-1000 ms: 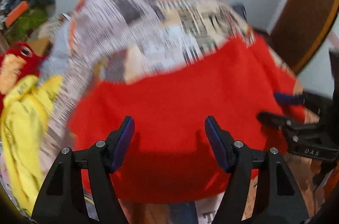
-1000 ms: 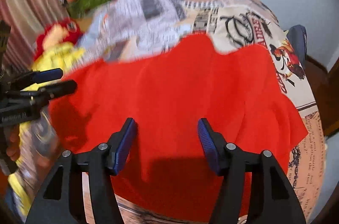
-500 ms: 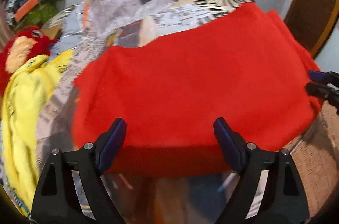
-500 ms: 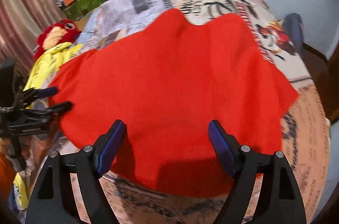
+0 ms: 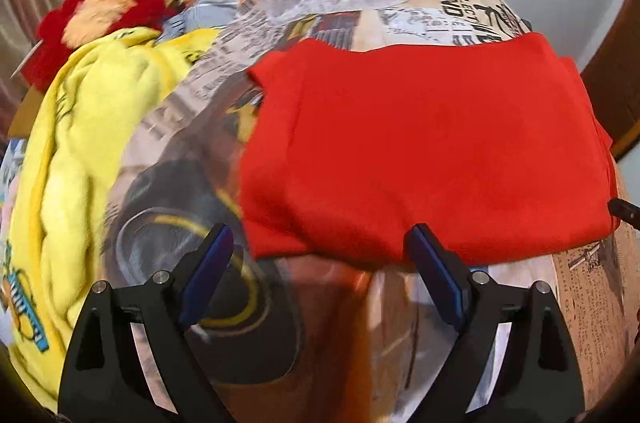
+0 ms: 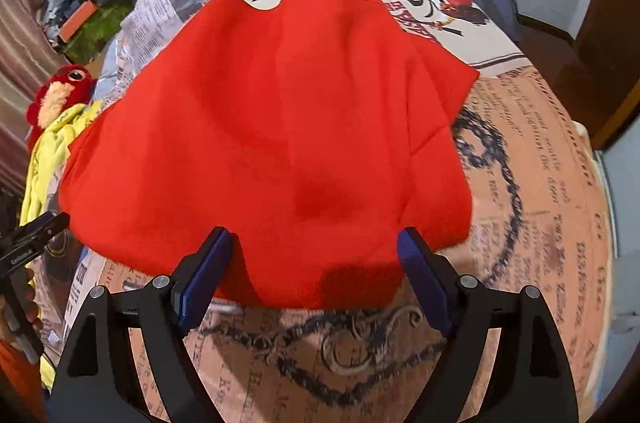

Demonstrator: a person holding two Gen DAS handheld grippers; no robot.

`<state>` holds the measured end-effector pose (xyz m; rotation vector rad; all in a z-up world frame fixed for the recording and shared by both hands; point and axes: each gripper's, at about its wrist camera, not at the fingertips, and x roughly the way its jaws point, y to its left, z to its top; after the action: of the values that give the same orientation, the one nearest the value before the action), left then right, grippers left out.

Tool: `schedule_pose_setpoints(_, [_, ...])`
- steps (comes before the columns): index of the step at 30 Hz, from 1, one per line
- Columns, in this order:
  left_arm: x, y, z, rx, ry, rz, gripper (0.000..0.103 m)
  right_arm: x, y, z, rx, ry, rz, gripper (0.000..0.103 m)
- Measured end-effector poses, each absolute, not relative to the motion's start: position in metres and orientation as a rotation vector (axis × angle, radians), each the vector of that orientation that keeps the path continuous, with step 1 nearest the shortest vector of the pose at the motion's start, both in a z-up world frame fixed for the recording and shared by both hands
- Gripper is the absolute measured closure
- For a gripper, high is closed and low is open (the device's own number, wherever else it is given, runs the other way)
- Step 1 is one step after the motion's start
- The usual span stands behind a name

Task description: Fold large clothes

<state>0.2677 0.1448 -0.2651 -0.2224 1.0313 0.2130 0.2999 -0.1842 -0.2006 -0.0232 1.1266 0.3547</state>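
Red garment (image 6: 280, 127) on newsprint-patterned bedspread (image 6: 532, 183), its lettering mostly illegible.

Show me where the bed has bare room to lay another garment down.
Free: the printed bedspread to the right of the red garment, and the strip in front of it by the right gripper. Another bare band lies between the red garment and the yellow garment. Crowded: the far left corner, around the red plush toy.

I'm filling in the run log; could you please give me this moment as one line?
stage: between folds | red garment: lying folded on bedspread | left gripper: jaws opening, empty | right gripper: jaws opening, empty | yellow garment: aside
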Motion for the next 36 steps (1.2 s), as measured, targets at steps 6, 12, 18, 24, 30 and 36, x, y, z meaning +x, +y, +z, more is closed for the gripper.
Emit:
schedule_pose_setpoints(6, [0.235, 0.162, -0.242, -0.359, 0.956, 0.177, 0.013, 0.288, -0.188, -0.183, -0.019, 1.094, 0.36, 0.021])
schedule_pose_setpoints(12, [0.232, 0.171, -0.251, -0.707, 0.938, -0.003, 0.014, 0.287, -0.183, -0.165, 0.023, 1.061, 0.37, 0.021])
schedule_pose_setpoints(18, [0.256, 0.164, -0.286, -0.942, 0.981, -0.142, 0.014, 0.284, -0.174, -0.162, 0.03, 1.049, 0.396, 0.021])
schedule_pose_setpoints(24, [0.287, 0.168, -0.316, -1.065, 0.992, -0.178, 0.017, 0.283, -0.166, -0.16, 0.011, 1.033, 0.419, 0.021])
schedule_pose_setpoints(30, [0.316, 0.173, -0.319, -1.073, 0.919, -0.141, 0.028, 0.291, -0.156, -0.166, -0.017, 1.047, 0.408, 0.021])
schedule_pose_setpoints(36, [0.339, 0.184, -0.315, -0.985, 0.903, -0.009, 0.062, 0.291, -0.145, -0.167, -0.026, 1.078, 0.406, 0.021])
